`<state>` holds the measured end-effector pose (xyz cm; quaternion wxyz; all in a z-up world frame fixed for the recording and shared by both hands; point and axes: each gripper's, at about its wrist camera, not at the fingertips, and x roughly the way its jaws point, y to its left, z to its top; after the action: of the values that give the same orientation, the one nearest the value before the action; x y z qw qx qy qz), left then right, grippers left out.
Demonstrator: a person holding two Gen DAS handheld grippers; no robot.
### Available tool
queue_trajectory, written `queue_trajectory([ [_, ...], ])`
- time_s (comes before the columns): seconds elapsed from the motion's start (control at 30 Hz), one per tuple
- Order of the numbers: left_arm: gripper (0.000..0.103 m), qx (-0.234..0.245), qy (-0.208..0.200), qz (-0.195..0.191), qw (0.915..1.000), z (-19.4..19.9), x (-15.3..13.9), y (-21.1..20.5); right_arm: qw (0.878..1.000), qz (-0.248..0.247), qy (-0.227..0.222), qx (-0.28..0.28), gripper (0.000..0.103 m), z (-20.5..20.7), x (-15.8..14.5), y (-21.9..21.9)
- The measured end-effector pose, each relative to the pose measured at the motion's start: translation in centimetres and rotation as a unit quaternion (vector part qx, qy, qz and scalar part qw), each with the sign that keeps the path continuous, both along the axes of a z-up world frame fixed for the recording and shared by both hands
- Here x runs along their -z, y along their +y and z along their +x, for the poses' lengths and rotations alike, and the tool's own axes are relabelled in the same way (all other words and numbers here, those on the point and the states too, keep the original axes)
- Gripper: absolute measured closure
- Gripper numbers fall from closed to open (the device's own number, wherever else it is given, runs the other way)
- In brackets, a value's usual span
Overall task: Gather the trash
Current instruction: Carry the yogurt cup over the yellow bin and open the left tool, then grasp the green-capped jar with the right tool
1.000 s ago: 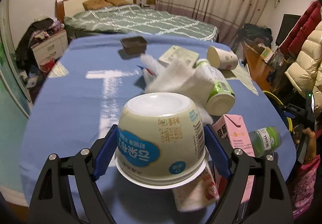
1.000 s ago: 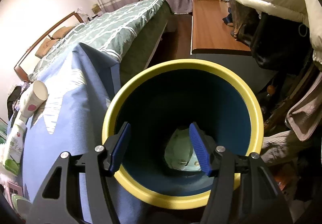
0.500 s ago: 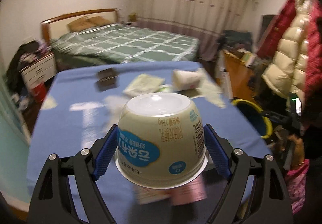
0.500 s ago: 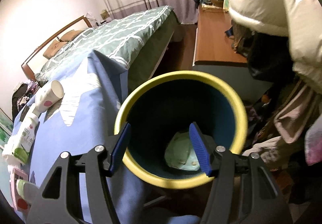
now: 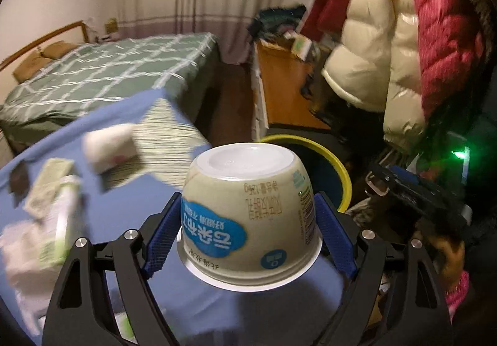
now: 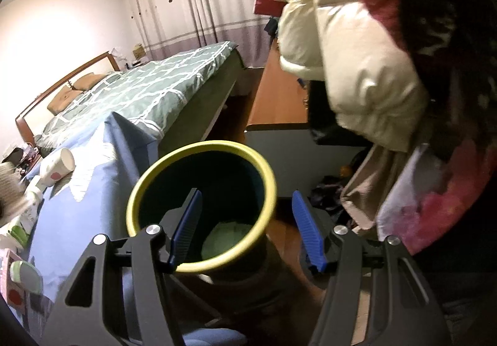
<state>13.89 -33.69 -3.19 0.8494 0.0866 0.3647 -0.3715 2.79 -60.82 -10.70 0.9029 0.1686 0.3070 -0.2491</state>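
Yogurt cup (image 5: pixel 248 215), upside down, sits clamped in my left gripper (image 5: pixel 248 221); next I centre it over the yellow-rimmed bin (image 5: pixel 338 168) and release. My right gripper (image 6: pixel 248 228) hangs empty, jaws apart.

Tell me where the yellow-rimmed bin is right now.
The yellow-rimmed bin stands on the floor beside the blue-covered table's edge, below the right claw. In the left wrist view it shows behind the held pudding cup.
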Motion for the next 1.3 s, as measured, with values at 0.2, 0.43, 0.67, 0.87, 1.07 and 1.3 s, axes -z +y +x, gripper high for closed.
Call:
queue_trajectory([
  [0.2, 0.021, 0.018, 0.025, 0.036, 0.9989, 2.1, 3.5, -8.4, 1.0, 0.018, 0.001, 0.001, 0.042, -1.3, 1.4, -1.8],
  [0.43, 0.02, 0.035, 0.04, 0.06, 0.9968, 3.4, 6.1, -14.9, 0.999, 0.042, 0.006, 0.004, 0.042, -1.7, 3.2, -3.2],
  [0.67, 0.012, 0.019, 0.033, 0.073, 0.9966, 4.4, 6.8, -17.2, 0.999, 0.052, 0.006, 0.014, 0.042, -2.1, 3.6, -3.8],
  [0.87, 0.011, 0.003, 0.034, 0.046, 0.9984, 3.6, 4.1, -13.9, 0.999, 0.052, 0.006, 0.005, 0.042, -2.0, 3.5, -3.1],
  [1.07, 0.008, -0.023, 0.002, 0.017, 0.9996, 0.6, -0.1, -5.4, 0.999, 0.048, 0.009, -0.021, 0.042, -1.2, 3.1, -0.6],
  [1.3, 0.006, -0.124, -0.025, -0.013, 0.9918, -1.7, -3.0, 9.2, 0.997, 0.036, 0.016, -0.068, 0.042, 0.5, 2.3, 3.8],
])
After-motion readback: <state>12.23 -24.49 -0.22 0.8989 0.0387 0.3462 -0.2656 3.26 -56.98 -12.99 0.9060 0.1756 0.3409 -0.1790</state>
